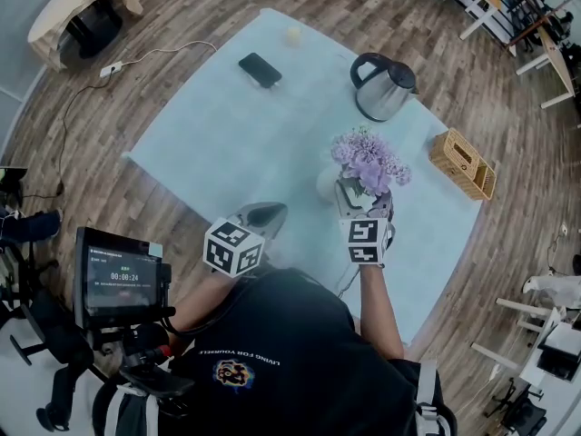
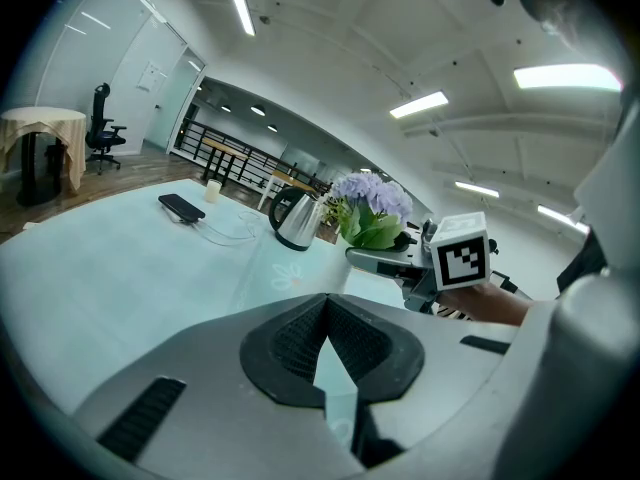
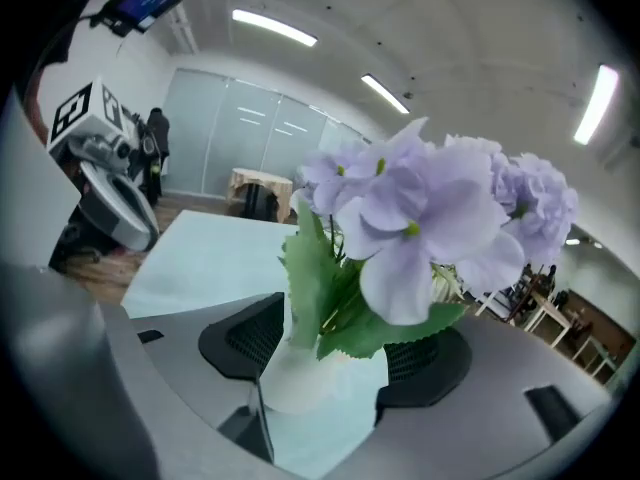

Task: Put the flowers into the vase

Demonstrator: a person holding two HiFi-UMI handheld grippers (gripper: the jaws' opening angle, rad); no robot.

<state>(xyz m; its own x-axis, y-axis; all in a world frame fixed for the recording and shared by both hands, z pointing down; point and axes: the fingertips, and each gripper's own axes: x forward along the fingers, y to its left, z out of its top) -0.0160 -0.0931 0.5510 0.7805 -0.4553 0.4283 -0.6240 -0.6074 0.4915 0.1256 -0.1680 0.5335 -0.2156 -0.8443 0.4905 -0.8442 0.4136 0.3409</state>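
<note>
Two grippers: right gripper point(image 3: 335, 340) jaws spread around vase point(image 3: 295, 378) holding purple flowers point(image 3: 420, 208); left gripper point(image 2: 325, 300) jaws pressed together, empty.

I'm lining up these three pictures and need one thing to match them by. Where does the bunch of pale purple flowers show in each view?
Head view: the bunch of pale purple flowers sits right of centre, at mid-height.
Left gripper view: slightly right of centre, above the middle.
Right gripper view: close up, filling the centre and right.
Shared landmark: the pale blue tabletop that lies under the flowers in all three.
</note>
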